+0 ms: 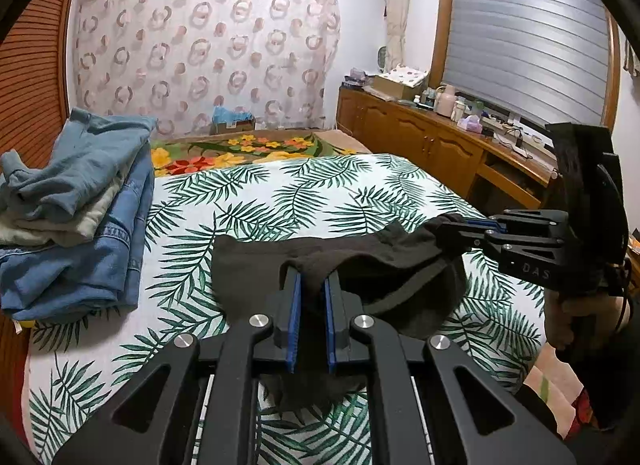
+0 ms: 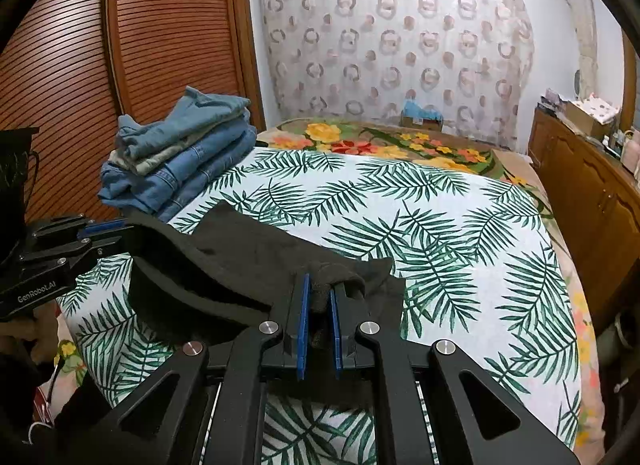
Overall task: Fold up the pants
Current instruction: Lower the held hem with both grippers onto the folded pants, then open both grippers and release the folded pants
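The dark grey pants (image 1: 256,265) hang in a bunched strip above the palm-leaf bedsheet (image 1: 280,201). My left gripper (image 1: 313,281) is shut on one end of the pants, with cloth pinched between its blue pads. My right gripper (image 1: 452,235) shows at the right of the left wrist view, shut on the other end. In the right wrist view the right gripper (image 2: 319,289) pinches a fold of the pants (image 2: 224,261), and the left gripper (image 2: 120,231) holds the far end at the left. The cloth sags between the two grippers.
A stack of folded blue jeans (image 1: 80,201) lies at the left side of the bed, also in the right wrist view (image 2: 180,153). A floral blanket (image 1: 248,149) covers the far end. A wooden cabinet (image 1: 432,145) with clutter runs along the right. A slatted wooden door (image 2: 80,65) stands left.
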### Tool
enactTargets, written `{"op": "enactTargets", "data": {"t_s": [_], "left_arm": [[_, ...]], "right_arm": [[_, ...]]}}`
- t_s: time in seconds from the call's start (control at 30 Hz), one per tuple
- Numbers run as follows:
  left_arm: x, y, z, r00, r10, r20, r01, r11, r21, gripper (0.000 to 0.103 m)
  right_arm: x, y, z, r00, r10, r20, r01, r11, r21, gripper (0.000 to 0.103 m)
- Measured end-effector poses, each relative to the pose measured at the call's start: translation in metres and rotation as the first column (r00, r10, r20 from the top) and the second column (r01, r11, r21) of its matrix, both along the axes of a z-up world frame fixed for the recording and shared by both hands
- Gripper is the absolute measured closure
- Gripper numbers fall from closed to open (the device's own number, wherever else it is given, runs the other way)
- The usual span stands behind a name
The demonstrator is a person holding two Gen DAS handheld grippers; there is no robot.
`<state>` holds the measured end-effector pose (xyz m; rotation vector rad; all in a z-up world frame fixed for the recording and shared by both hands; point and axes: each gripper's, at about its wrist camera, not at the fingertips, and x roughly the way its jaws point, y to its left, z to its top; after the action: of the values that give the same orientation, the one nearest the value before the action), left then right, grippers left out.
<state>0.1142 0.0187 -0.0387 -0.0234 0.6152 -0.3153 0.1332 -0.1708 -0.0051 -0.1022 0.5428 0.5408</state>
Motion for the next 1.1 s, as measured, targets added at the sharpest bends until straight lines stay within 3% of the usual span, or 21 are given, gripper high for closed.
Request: {"op": "enactTargets", "data": {"t_s": [0.73,0.83,0.9,0.93,1.1], "left_arm": [[0.022,0.007,-0.007,0.999,0.027,-0.034,-0.026,0.999,0.024,0.086],[0.018,0.008,-0.007,0.999,0.029,-0.018,-0.028,0.999,0.031,0.075],[0.016,0.010,-0.007,0.999,0.034,-0.023,-0.033,0.999,0.026,0.059],[0.016,0.011,-0.008,0.999,0.033,-0.025,-0.032,0.999,0.020,0.056],[0.014,0.011,-0.011,0.999,0.033,-0.040,-0.032,0.999,0.021,0.056]], "right_arm": [[0.030,0.015,-0.004,0.999,-0.016,-0.037,0.015,1.000,-0.024,0.094],[0.030,0.016,-0.006,0.999,-0.018,-0.039,0.017,0.999,-0.031,0.094],[0.032,0.018,-0.007,0.999,-0.016,-0.042,0.014,0.999,-0.035,0.094],[0.032,0.019,-0.007,0.999,-0.017,-0.041,0.016,0.999,-0.039,0.094],[0.036,0.019,-0.007,0.999,-0.024,-0.043,0.022,0.999,-0.049,0.094]]}}
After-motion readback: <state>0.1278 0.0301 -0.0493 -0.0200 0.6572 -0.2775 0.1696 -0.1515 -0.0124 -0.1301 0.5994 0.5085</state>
